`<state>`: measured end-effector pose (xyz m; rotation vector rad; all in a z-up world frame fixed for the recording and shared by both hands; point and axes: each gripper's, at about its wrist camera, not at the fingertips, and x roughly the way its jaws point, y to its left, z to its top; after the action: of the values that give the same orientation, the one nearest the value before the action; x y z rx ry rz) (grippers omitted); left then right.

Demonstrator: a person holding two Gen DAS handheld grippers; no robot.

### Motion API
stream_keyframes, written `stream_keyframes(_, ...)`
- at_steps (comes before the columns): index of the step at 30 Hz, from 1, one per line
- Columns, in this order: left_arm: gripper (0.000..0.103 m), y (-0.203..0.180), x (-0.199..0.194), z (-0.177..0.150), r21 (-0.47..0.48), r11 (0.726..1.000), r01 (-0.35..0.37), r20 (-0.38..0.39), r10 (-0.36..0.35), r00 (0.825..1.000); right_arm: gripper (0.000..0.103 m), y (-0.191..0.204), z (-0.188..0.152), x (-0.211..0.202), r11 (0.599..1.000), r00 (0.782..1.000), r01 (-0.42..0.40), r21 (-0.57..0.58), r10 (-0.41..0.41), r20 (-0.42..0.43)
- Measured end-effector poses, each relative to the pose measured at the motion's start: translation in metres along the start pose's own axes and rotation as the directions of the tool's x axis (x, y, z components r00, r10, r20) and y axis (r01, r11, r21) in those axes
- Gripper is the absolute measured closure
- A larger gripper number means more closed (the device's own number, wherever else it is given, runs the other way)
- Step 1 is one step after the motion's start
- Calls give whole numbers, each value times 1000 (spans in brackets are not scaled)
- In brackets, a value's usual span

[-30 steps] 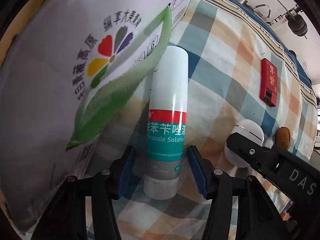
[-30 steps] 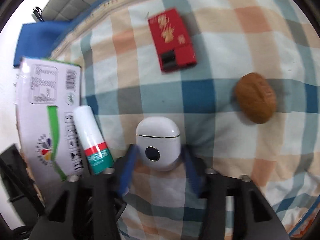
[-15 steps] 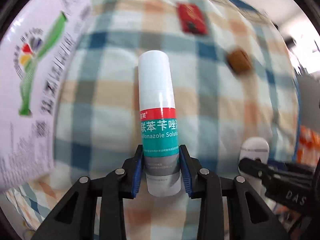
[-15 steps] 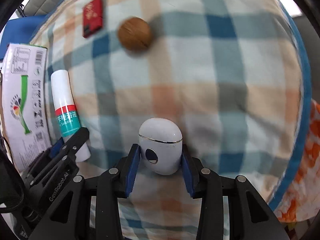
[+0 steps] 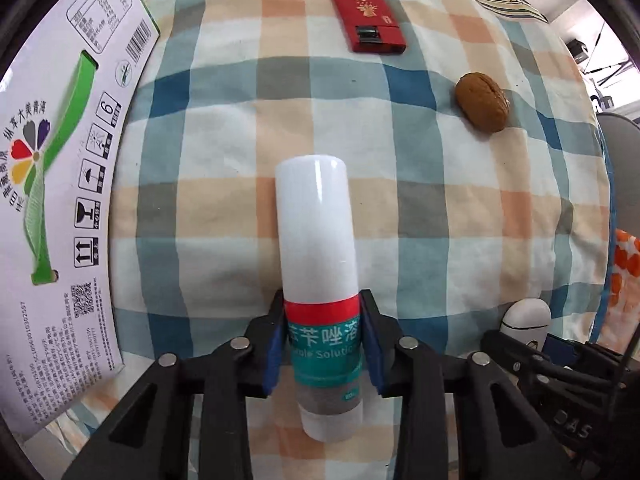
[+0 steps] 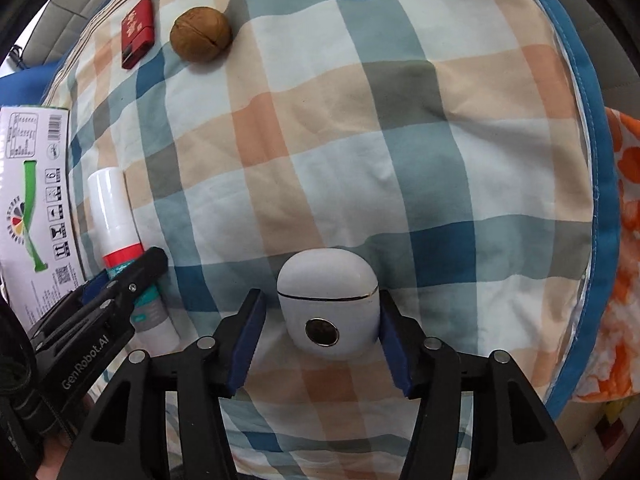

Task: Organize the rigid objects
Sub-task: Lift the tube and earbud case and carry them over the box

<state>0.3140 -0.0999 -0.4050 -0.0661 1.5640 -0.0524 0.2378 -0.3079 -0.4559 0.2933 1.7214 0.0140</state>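
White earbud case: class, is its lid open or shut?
Shut: on the white earbud case, only a thin seam shows below its lid.

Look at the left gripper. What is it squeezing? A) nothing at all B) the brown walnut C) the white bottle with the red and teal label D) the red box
C: the left gripper has its blue-padded jaws pressed against both sides of the white bottle, at its red and teal label, while the walnut and red box lie far off on the checked cloth.
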Motion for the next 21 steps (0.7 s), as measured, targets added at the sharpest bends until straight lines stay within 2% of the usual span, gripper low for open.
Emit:
stream_keyframes(2,73,-4,-2,2,3,1000,4,-1,-4,1000,54,6,-1,2,998,999,54,-10,-54,9)
stream_keyframes(5,73,0,-18,-24,4,1000,16,5,-16,1000,55,11,-5,4,997,997,77,-22,-76,19)
stream_keyframes(8,74,-1,-44,-49,12,999,30,19,-30,999,55,18,-14,5,999,999,49,-23,-49,20)
stream_keyframes(15,73,4,-79,-49,44,996,81,51,-84,995,55,22,-34,-5,999,999,-36,-27,37,20)
stream_keyframes(17,73,10,-92,-50,45,994,95,75,-99,992,55,32,-45,-7,998,998,-58,-24,59,32)
stream_keyframes(21,74,17,-122,-51,54,992,116,124,-122,985,56,38,-46,-25,997,995,-75,-22,77,61)
